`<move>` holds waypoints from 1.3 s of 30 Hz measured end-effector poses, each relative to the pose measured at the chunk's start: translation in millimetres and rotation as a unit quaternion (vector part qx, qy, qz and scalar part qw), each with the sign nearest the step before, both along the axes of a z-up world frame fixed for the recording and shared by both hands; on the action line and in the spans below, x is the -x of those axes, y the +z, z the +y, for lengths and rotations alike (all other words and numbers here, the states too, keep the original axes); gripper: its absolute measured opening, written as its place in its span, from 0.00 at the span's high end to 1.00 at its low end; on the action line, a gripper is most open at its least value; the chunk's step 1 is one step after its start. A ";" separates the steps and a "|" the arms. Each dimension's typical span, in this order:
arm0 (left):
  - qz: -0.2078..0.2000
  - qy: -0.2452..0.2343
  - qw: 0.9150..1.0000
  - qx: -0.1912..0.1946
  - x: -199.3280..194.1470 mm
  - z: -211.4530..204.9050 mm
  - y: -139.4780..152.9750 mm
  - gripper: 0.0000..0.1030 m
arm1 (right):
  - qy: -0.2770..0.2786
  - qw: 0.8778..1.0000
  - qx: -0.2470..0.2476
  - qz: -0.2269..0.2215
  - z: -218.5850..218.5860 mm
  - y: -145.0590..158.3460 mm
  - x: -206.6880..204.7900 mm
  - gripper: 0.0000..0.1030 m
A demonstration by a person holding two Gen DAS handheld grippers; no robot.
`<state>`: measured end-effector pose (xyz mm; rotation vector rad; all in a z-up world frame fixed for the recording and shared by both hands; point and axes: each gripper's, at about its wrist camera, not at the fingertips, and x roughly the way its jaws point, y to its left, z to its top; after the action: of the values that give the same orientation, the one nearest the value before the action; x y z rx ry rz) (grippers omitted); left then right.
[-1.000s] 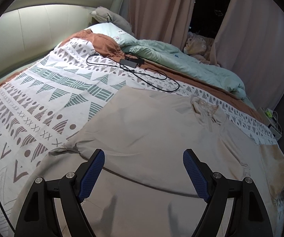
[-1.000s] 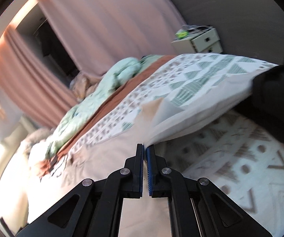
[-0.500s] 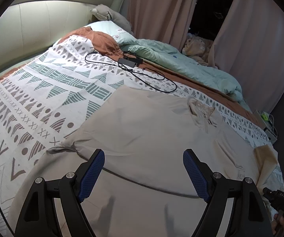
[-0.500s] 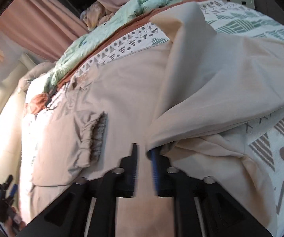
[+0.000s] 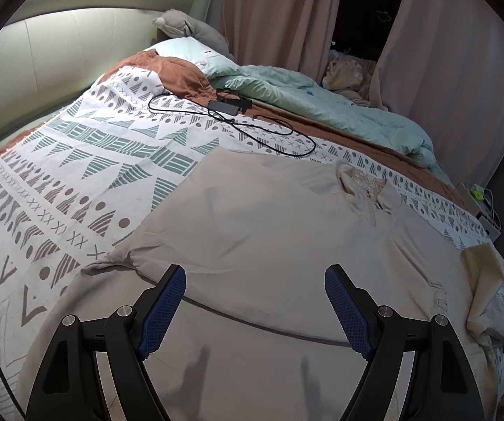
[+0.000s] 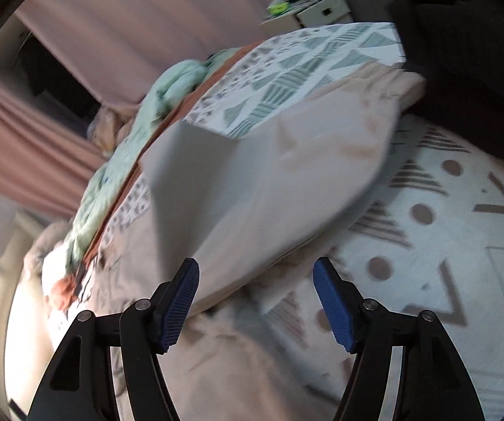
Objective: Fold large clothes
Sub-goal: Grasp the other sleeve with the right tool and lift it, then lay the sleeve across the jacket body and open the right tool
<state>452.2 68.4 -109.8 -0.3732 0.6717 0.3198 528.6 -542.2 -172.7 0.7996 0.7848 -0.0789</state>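
Note:
A large beige garment [image 5: 269,238] lies spread flat on the patterned bedspread [image 5: 87,161], collar toward the far right. My left gripper [image 5: 254,307] is open and empty, hovering above the garment's near part. In the right wrist view the same garment [image 6: 269,182] shows with one sleeve folded back over the body, its gathered cuff at the bed's corner. My right gripper [image 6: 256,301] is open and empty just above that sleeve's near edge. The view is blurred.
A black charger and cable [image 5: 231,108] lie on the bedspread beyond the garment. A mint duvet [image 5: 322,105] and pillows [image 5: 189,28] lie along the far side. A nightstand [image 6: 308,7] stands past the bed corner. Curtains [image 5: 280,17] hang behind.
My right gripper was shut on the sleeve, carried it over the garment, then opened and let it go. My left gripper stayed open and shifted only slightly.

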 end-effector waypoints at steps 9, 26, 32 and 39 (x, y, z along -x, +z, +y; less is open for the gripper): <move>0.016 0.008 1.000 -0.007 -4.6 6.7 -7.6 0.20 | -0.065 0.998 -0.010 -0.011 -40.3 -26.7 -22.0 0.46; 0.005 0.028 0.999 0.024 12.6 27.2 11.6 0.20 | 0.007 0.991 0.075 -0.107 39.8 87.4 -5.2 0.96; 0.000 0.052 0.997 0.051 37.9 48.5 15.8 0.20 | 0.049 0.984 0.115 -0.129 99.5 122.3 3.3 0.96; 0.025 0.049 0.998 0.019 48.9 59.7 4.1 0.20 | 0.106 0.973 0.150 -0.140 168.2 139.7 3.3 0.96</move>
<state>403.3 128.1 -105.6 -0.4371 0.7097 0.4115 525.3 -374.0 -33.0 0.4257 0.5678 0.1030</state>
